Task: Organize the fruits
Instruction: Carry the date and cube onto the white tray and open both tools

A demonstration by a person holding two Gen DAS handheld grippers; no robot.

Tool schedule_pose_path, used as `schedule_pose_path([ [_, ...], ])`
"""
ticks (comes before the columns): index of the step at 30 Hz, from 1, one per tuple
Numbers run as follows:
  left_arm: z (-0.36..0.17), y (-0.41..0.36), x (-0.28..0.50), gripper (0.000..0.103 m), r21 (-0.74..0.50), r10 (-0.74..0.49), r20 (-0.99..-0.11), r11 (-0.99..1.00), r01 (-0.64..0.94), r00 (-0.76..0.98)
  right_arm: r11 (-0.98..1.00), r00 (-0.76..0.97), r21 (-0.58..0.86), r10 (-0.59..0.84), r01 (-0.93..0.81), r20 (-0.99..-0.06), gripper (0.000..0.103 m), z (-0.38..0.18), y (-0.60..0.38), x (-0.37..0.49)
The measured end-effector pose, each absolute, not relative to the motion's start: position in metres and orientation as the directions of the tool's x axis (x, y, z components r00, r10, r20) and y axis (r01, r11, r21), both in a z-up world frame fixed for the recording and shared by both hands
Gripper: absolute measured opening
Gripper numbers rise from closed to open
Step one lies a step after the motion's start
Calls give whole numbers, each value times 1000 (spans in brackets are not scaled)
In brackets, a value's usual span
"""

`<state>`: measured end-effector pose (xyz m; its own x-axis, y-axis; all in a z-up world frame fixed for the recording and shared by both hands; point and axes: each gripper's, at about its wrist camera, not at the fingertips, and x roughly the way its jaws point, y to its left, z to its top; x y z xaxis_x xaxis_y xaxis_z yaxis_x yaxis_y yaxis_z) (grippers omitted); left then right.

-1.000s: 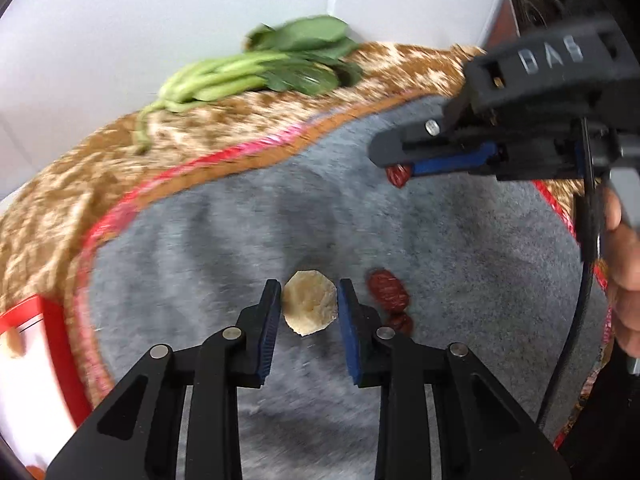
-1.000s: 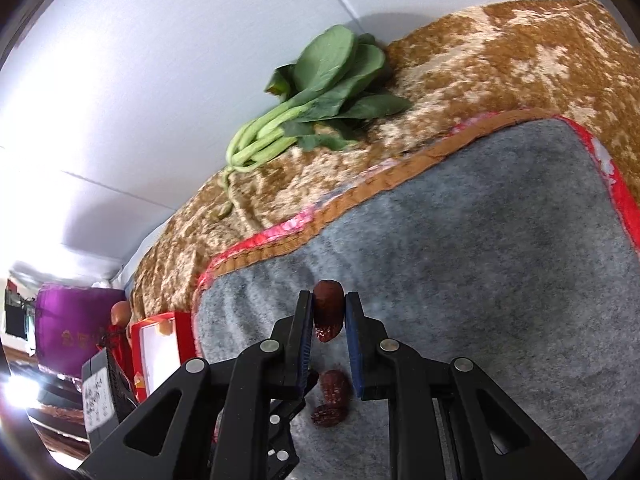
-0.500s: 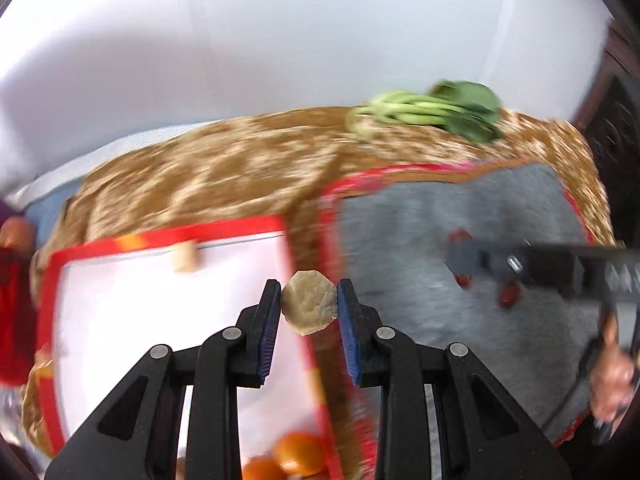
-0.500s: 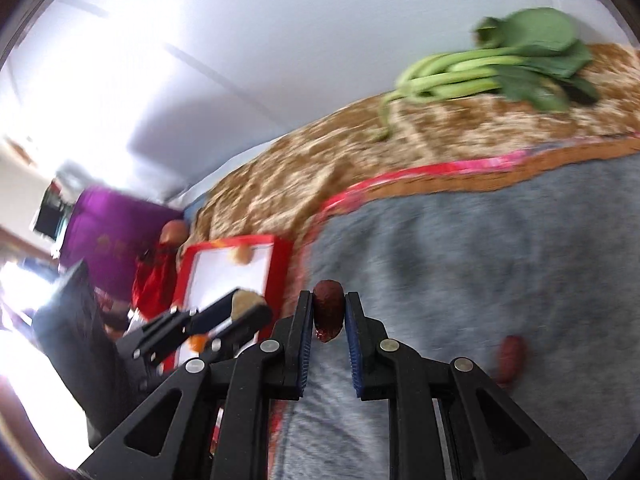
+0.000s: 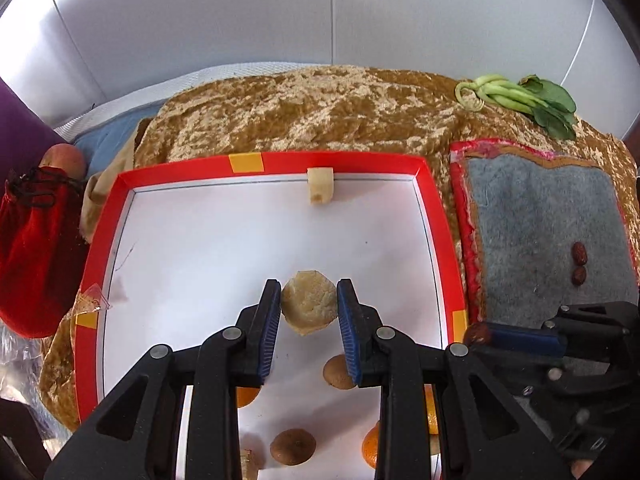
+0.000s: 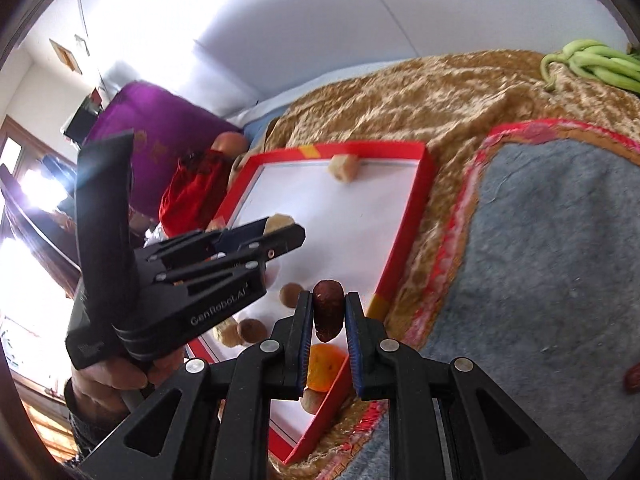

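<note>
While both loads hang over the red tray (image 5: pixel 434 216) | left hand-held gripper (image 5: pixel 308 310) pinches pale peeled fruit slice (image 5: pixel 308 307): soft, bruisable, gripped at its edges | right hand-held gripper (image 6: pixel 328 316) clamps wrinkled red date (image 6: pixel 328 312): light, firm, held mid-body

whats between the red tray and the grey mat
Only a narrow strip of the gold-brown cloth lies between the red tray and the grey mat; nothing sits on it. The left wrist view shows this best.
</note>
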<state>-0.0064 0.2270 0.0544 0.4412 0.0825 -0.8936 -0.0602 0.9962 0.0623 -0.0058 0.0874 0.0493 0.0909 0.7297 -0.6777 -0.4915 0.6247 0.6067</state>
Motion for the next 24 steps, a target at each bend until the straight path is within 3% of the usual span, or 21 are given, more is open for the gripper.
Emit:
schedule_pose_path([
  [19, 43, 224, -1, 27, 117, 146, -912, 988, -98, 384, 643, 94, 575, 704, -507, -704, 19, 42, 95, -13],
  [24, 57, 217, 1, 44, 147, 179, -880, 983, -107, 441, 644, 112, 583, 713, -495, -692, 19, 51, 82, -10],
])
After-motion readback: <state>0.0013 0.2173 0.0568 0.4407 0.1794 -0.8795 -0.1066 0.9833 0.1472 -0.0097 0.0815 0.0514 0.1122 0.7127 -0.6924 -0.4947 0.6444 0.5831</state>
